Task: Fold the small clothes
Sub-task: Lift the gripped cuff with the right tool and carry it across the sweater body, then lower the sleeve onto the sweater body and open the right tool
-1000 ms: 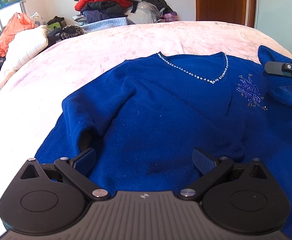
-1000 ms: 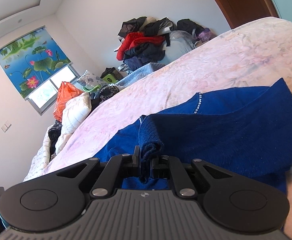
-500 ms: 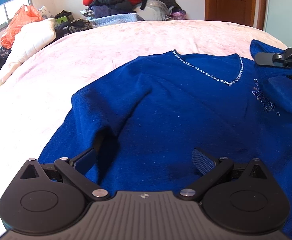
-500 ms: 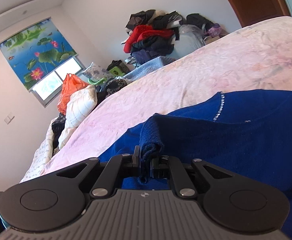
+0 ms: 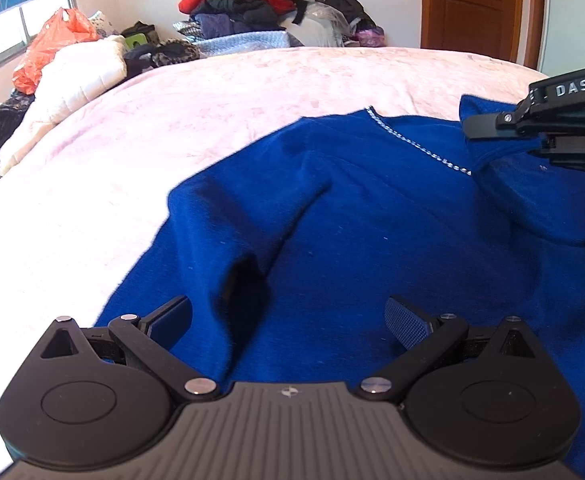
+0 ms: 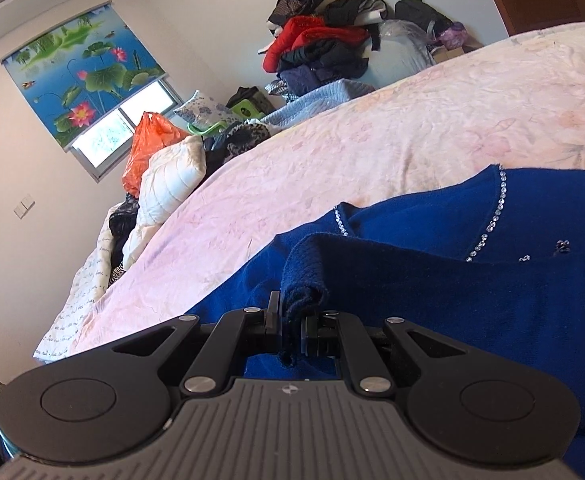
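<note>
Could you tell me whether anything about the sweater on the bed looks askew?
Yes: the blue sweater lies rumpled, with a raised crease across its left side, and one ribbed cuff is lifted over the front, pinched in the right gripper.

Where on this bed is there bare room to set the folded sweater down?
Bare pink bedspread runs beyond the blue sweater up to the clothes pile, and along its left side. Crowded: the left edge, with the white quilt and orange bag.
</note>
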`<state>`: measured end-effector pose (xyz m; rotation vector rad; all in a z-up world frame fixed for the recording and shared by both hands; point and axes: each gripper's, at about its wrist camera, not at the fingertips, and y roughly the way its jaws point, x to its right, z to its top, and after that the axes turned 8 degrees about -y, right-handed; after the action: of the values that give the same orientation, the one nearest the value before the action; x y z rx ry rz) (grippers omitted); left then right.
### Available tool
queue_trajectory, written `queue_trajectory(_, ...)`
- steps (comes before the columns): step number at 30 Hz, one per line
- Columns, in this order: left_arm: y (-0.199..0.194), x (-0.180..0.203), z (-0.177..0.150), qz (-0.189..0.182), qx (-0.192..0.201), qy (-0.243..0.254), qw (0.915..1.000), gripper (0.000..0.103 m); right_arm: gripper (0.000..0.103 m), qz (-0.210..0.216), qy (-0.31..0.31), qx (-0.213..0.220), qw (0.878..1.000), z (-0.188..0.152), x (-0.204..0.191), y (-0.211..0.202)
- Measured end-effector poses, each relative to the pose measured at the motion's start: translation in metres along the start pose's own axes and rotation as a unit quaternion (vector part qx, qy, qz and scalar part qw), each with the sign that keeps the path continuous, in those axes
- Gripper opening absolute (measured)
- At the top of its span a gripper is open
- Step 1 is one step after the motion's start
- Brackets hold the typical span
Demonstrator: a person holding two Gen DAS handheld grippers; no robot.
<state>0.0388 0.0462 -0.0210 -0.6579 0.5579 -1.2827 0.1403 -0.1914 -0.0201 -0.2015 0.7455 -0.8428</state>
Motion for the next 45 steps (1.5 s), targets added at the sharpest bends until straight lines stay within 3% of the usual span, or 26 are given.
queue_trajectory(8,0.008,-0.010,0.002,0.022,-0.001,-0.008,0.9997,0.103,0.012,0.003,0.022,0.000,1.000,0.002,0.000,0.018)
queue_trajectory(16,0.008,-0.011,0.002,0.047,0.007,-0.005,0.9989,0.103,0.012,0.005,0.004,-0.006,1.000,0.016,-0.011,0.030)
queue_trajectory(32,0.008,-0.016,0.001,0.042,0.008,-0.003,0.9991,0.103,0.012,-0.023,-0.042,-0.023,0.999,0.022,-0.029,0.070)
queue_trajectory(40,0.009,-0.028,0.002,0.051,0.009,-0.012,0.9986,0.103,0.012,-0.021,-0.045,-0.052,0.997,0.017,-0.036,0.103)
queue_trajectory(43,0.011,-0.030,0.003,0.057,0.006,-0.015,0.9982,0.103,0.020,-0.022,-0.029,-0.073,0.997,0.012,-0.027,0.114)
queue_trajectory(45,0.013,-0.032,0.003,0.059,0.002,-0.017,0.9981,0.103,0.036,-0.026,-0.018,-0.088,0.996,0.008,-0.022,0.118)
